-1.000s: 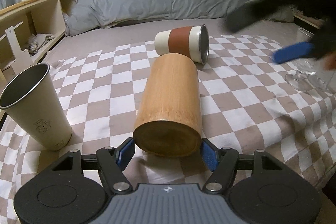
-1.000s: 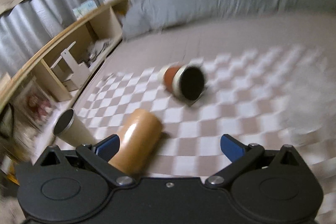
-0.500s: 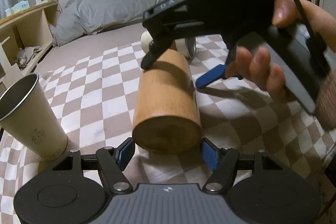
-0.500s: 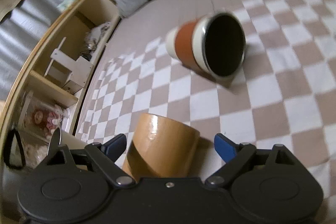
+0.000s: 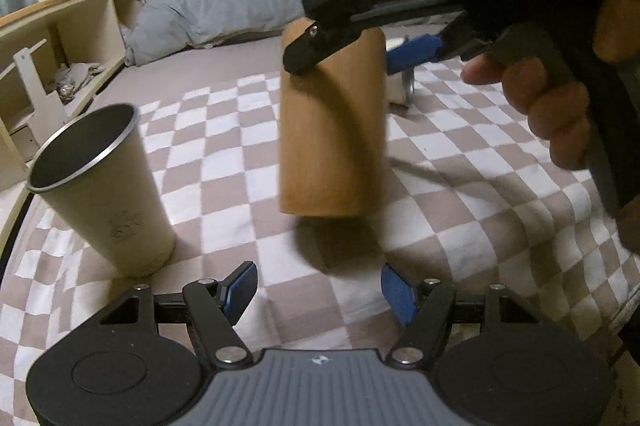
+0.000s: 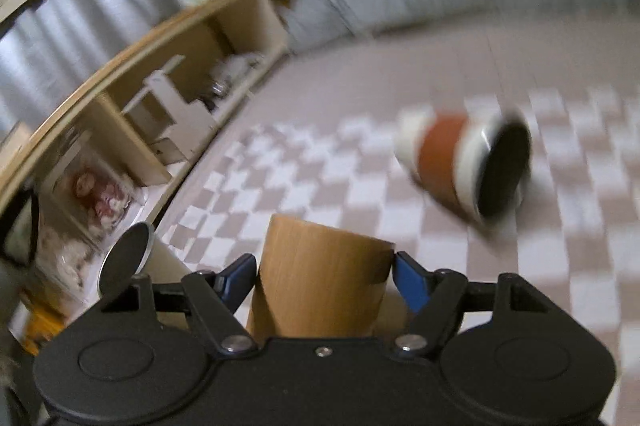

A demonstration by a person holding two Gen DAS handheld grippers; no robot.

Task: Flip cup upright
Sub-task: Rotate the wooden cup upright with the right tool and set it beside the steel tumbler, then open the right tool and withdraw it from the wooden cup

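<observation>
Two views, taken in turn. Left wrist view: the left gripper (image 5: 319,290) sits low over the checked cloth (image 5: 460,226) with its blue pads wide apart and nothing between them; a second ago those pads bracketed the base of the wooden cup (image 5: 332,122), which then lay on its side. That cup now stands close to vertical, base at or just above the cloth with a shadow beneath, its outline smeared by motion. The right gripper (image 5: 352,44) comes in from the upper right, held in a hand (image 5: 552,106), one black finger across the cup's upper front and a blue pad showing past its far edge. A steel tumbler (image 5: 100,186) stands upright just to the left, apart from the cup. A grey duvet (image 5: 240,6) and a wooden shelf (image 5: 60,26) lie beyond. Right wrist view: the right gripper (image 6: 324,276) is closed against the wooden cup (image 6: 320,278), a blue pad pressed to each side of its top end; half a second ago the pads stood clear of it. An orange-banded mug (image 6: 464,166) lies on its side farther off, mouth toward the camera, blurred. The tumbler's rim (image 6: 126,258) shows at lower left. Judgement: the tipping is largely done; whether the base is fully seated cannot be told, so release looks premature until the cup rests steady on the soft cloth.
</observation>
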